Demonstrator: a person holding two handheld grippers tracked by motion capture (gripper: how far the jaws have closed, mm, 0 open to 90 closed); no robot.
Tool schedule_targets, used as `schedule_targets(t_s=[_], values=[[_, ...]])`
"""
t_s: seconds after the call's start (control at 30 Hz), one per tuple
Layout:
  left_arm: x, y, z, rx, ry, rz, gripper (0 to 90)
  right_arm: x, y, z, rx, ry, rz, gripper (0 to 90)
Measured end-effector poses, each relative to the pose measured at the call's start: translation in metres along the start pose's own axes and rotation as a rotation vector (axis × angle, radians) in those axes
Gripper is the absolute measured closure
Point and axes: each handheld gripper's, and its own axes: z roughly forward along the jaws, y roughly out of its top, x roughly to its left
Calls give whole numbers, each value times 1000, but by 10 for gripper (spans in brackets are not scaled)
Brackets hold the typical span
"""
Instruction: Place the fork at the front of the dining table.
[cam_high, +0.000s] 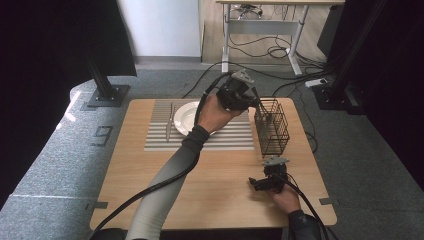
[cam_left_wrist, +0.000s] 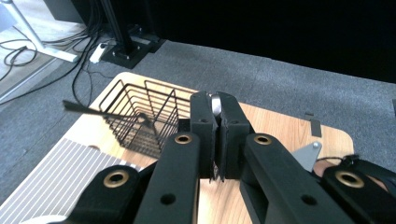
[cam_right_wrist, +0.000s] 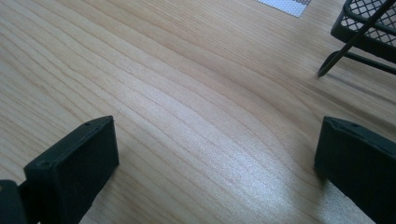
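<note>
1. Here the left gripper (cam_high: 248, 98), jaws closed on a silvery utensil (cam_left_wrist: 215, 103), is hovering beside the wire caddy (cam_high: 272, 127) at the bench's far right edge.
2. Seemingly a knife (cam_high: 169, 121) is awaiting transfer on the mat (cam_high: 235, 137).
3. The right gripper (cam_high: 256, 184), jaws wide and empty, is resting near the front edge.

Premises: a lab or test room set up for recording, not a home. A small wooden table (cam_high: 210, 190) stands alone on grey carpet (cam_high: 60, 165) marked with tape strips. Black curtains (cam_high: 45, 45) close off both sides. Black metal uprights on bolted base plates (cam_high: 107, 95) flank the table. Behind it stands a height-adjustable office desk (cam_high: 265, 25), with loose cables and a power strip (cam_high: 316, 82) on the floor. The tabletop setting, comprising a ribbed mat (cam_high: 200, 142), a plate (cam_high: 186, 117) and a wire basket (cam_high: 272, 127), appears staged.
</note>
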Motion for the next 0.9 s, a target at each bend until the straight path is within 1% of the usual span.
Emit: schedule_targets(t_s=[0.07, 0.1, 0.13, 0.23, 0.27, 0.3, 0.33, 0.5, 0.7, 0.73, 0.9], values=[[1, -4, -6, 2, 8, -6, 868, 0, 0, 0, 0, 0, 0, 0], [1, -4, -6, 2, 8, -6, 868, 0, 0, 0, 0, 0, 0, 0], [3, -12, -12, 7, 13, -7, 867, 0, 0, 0, 0, 1, 0, 0], [4, -23, -18, 17, 19, -3, 867, 0, 0, 0, 3, 3, -2, 0], [4, -28, -20, 16, 21, -8, 868, 0, 0, 0, 2, 3, -3, 0], [4, -28, -20, 16, 21, -8, 868, 0, 0, 0, 2, 4, -5, 0], [6, -38, -23, 21, 19, -15, 867, -1, 0, 0, 2, 4, -7, 0], [9, -65, -25, 43, 25, -35, 868, -1, 0, 0, 3, 8, -10, 0], [14, -95, -24, 62, 27, -69, 868, 0, 0, 0, -1, 14, -15, 0], [14, -99, -24, 68, 26, -69, 868, 0, 0, 0, -3, 14, -17, 0], [14, -118, -23, 77, 23, -81, 868, 2, 1, 0, -23, 27, -25, 56]])
